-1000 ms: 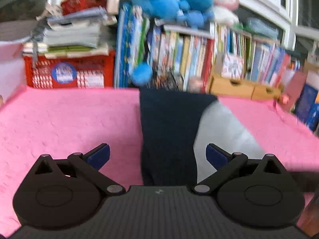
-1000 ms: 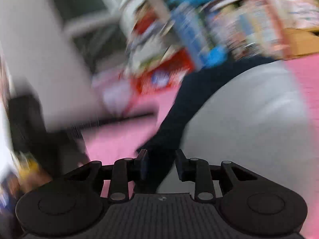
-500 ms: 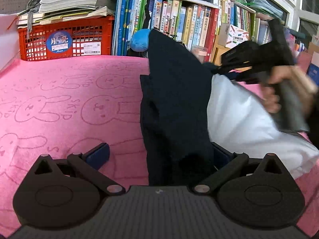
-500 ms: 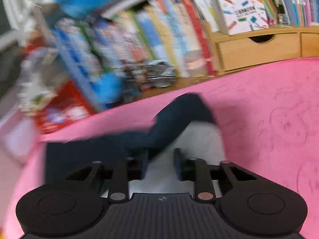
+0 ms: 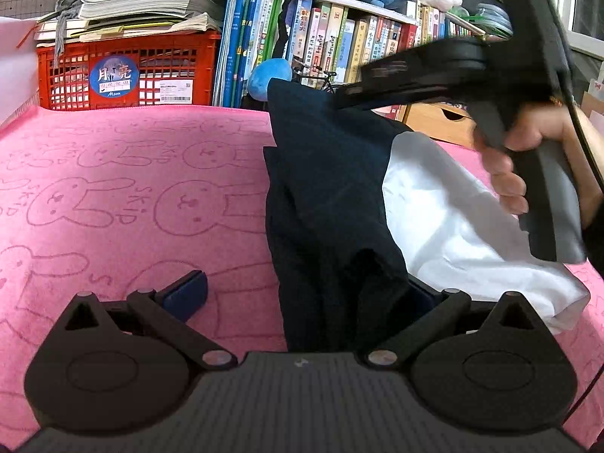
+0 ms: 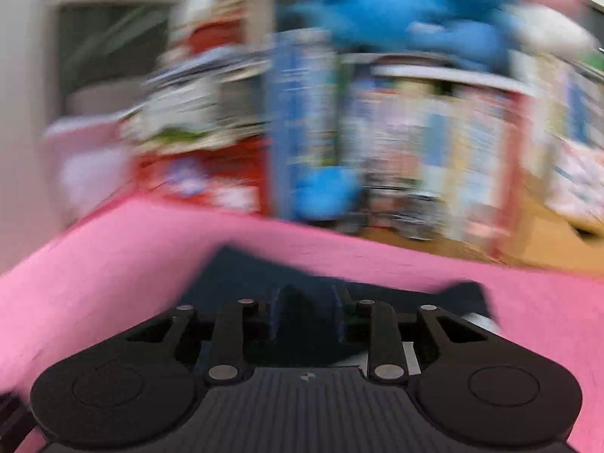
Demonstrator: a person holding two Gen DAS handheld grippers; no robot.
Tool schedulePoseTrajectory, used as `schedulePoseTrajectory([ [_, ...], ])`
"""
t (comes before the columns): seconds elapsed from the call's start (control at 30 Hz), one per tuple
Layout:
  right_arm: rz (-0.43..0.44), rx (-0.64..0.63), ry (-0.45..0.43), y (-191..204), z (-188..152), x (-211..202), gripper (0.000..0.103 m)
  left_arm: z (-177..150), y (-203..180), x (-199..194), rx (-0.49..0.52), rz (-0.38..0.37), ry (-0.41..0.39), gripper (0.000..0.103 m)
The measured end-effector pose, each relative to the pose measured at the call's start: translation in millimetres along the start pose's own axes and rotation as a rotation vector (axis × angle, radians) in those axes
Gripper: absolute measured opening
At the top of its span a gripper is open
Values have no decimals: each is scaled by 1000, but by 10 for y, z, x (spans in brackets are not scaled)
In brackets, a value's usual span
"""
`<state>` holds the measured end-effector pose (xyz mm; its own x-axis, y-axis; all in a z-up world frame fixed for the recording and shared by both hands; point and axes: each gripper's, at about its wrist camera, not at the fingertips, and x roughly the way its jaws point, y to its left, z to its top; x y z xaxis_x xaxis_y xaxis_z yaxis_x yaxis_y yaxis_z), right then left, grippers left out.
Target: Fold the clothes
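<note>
A pink bunny-print blanket (image 5: 124, 188) covers the counter. On it a navy and white garment (image 5: 332, 196) runs lengthwise from the near edge toward the bookshelf (image 5: 339, 37) at the back. Its far end is lifted, pinched between the nearly closed fingers of the right tool (image 6: 306, 319), held by a hand (image 5: 528, 158). Its near navy end lies between the wide-spread fingers of the left tool (image 5: 302, 298), against the right finger. A red crate (image 5: 124, 75) beside the shelf holds packaged items, with stacked papers on top.
</note>
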<state>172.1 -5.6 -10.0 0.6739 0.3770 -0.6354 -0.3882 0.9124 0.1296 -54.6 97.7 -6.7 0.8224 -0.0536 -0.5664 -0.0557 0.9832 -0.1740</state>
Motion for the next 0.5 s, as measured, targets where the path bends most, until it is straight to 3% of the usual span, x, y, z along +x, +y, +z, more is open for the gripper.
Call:
schedulePoseTrajectory([
  [0.2,31,-221,46,550,9,139,28,-3,36,-11,-23,-13,-10,103],
  [0.27,41,-173,53,560,97,106,28,0,27,-8,-16,-9,-7,103],
  [0.4,84,-140,-73,437,34,-580,55,2,17,-2,-5,-1,-2,103],
  [0.5,34,-187,-130,338,-279,-1234,61,-3,17,0,-3,1,-1,103],
])
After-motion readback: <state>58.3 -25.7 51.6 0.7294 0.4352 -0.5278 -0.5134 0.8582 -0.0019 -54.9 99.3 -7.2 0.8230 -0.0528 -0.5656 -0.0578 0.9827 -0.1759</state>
